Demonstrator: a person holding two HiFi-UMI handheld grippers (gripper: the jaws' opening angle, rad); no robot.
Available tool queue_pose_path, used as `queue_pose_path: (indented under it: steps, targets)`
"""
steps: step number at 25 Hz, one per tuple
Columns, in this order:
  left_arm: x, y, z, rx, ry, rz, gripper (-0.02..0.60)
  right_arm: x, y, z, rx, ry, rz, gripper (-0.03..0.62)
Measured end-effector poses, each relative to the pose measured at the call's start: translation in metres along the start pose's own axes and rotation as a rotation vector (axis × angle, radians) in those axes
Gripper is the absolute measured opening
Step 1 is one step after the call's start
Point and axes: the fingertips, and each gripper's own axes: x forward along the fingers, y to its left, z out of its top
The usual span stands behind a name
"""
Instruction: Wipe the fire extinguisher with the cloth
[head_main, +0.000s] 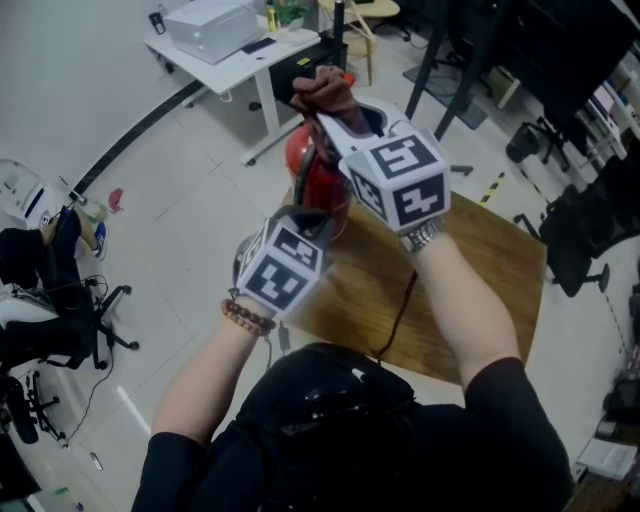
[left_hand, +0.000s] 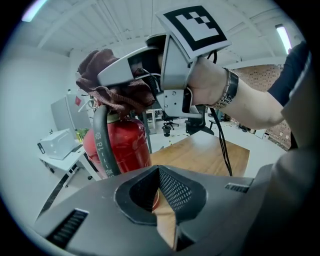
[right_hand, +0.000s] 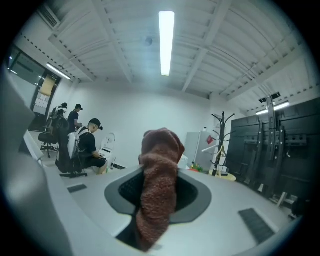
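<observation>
A red fire extinguisher (head_main: 312, 178) stands at the far left corner of a wooden table (head_main: 480, 270). My right gripper (head_main: 325, 112) is above its top, shut on a brown cloth (head_main: 325, 92). In the right gripper view the cloth (right_hand: 159, 185) hangs bunched between the jaws of that gripper (right_hand: 159, 197). My left gripper (head_main: 312, 222) is low beside the extinguisher's body, shut and empty. In the left gripper view the left gripper (left_hand: 160, 200) faces the red cylinder (left_hand: 125, 145) and its black hose (left_hand: 100, 145). The cloth (left_hand: 112, 92) lies on the valve head.
A white desk (head_main: 240, 62) with a printer (head_main: 210, 28) stands beyond the table. Office chairs (head_main: 60, 300) are on the floor at left and dark chairs (head_main: 575, 235) at right. Seated people (right_hand: 85, 150) and a coat rack (right_hand: 220, 145) show in the right gripper view.
</observation>
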Motion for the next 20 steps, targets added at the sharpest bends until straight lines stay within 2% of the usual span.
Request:
queue_pose_path:
  steps: [11, 20]
  targets:
    - [-0.002, 0.01, 0.002, 0.008, -0.002, -0.011, 0.0, 0.022, -0.042, 0.006, 0.01, 0.038, -0.053, 0.127]
    - [-0.004, 0.011, -0.002, 0.004, 0.009, -0.024, 0.0, 0.033, -0.084, 0.01, 0.042, 0.05, -0.136, 0.126]
